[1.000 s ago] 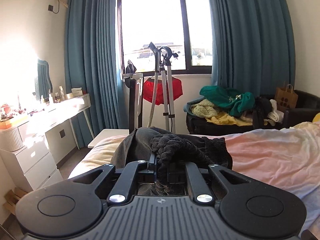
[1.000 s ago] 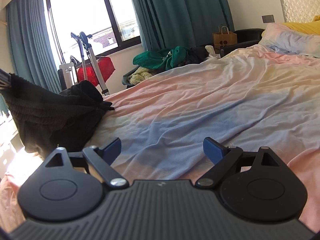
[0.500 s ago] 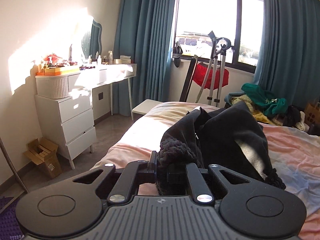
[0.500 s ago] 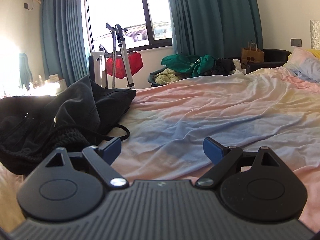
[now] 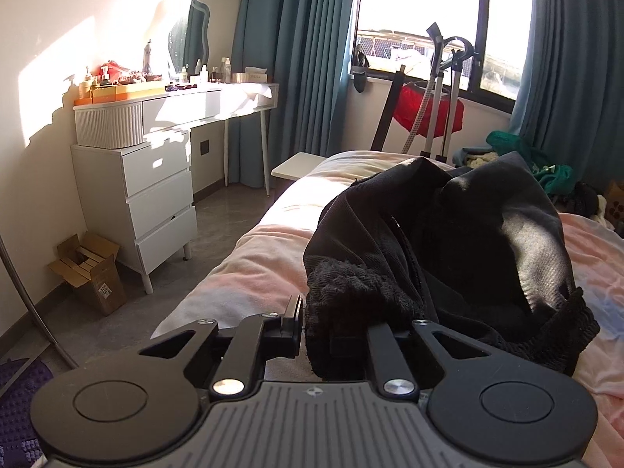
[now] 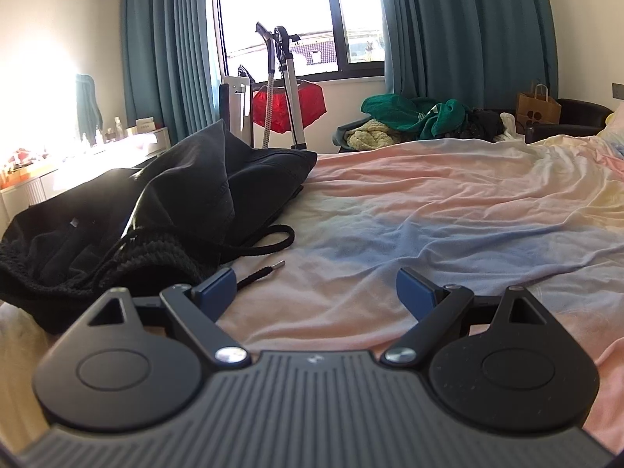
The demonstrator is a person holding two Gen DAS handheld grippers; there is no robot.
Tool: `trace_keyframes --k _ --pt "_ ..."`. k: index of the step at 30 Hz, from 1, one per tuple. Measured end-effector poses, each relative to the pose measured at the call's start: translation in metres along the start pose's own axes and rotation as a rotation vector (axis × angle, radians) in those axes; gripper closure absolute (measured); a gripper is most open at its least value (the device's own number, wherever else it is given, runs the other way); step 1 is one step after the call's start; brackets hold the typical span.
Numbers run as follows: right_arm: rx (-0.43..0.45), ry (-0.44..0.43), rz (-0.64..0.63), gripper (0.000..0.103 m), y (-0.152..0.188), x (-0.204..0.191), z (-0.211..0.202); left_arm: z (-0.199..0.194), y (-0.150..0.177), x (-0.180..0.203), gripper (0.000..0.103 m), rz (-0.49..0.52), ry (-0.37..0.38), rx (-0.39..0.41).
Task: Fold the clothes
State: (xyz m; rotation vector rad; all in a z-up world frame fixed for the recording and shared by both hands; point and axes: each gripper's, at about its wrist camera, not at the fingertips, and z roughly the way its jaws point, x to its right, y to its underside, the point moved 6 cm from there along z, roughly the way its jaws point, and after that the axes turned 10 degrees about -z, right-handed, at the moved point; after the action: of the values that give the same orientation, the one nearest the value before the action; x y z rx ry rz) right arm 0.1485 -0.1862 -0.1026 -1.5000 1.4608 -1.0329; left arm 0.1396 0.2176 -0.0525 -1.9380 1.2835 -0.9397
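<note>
On my left wrist camera, the left tool (image 5: 316, 329) pinches the knitted hem of the black garment (image 5: 448, 241), which is heaped on the bed (image 5: 253, 273). On my right wrist camera, the right tool (image 6: 316, 292) is spread wide and empty over the sheet, the garment just left of it, its drawstring (image 6: 265, 269) trailing loose.

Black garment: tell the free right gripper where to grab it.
Judging by its pose, take the black garment at its ribbed knit hem, coming in low from its right. That bunched edge lies nearest the open right gripper; the left gripper already pinches another part.
</note>
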Motion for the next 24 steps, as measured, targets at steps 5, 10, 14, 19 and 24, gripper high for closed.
trace_keyframes --k 5,10,14,19,24 --pt "0.005 -0.008 -0.022 0.013 0.000 -0.006 0.000 0.000 0.005 0.003 0.067 0.008 0.016 -0.028" --pt "0.016 -0.005 -0.050 0.013 -0.002 -0.010 -0.004 -0.013 0.006 0.018 0.039 0.078 0.002 0.012" --pt "0.020 -0.008 -0.055 0.013 -0.003 -0.011 -0.006 -0.013 0.008 0.024 0.039 0.101 -0.027 0.012" --pt "0.010 0.020 -0.075 0.013 -0.002 -0.012 -0.006 -0.005 0.011 0.027 0.036 0.145 -0.055 0.018" --pt "-0.002 0.015 -0.067 0.013 0.001 -0.011 -0.006 0.005 0.007 0.027 0.036 0.162 -0.118 0.070"
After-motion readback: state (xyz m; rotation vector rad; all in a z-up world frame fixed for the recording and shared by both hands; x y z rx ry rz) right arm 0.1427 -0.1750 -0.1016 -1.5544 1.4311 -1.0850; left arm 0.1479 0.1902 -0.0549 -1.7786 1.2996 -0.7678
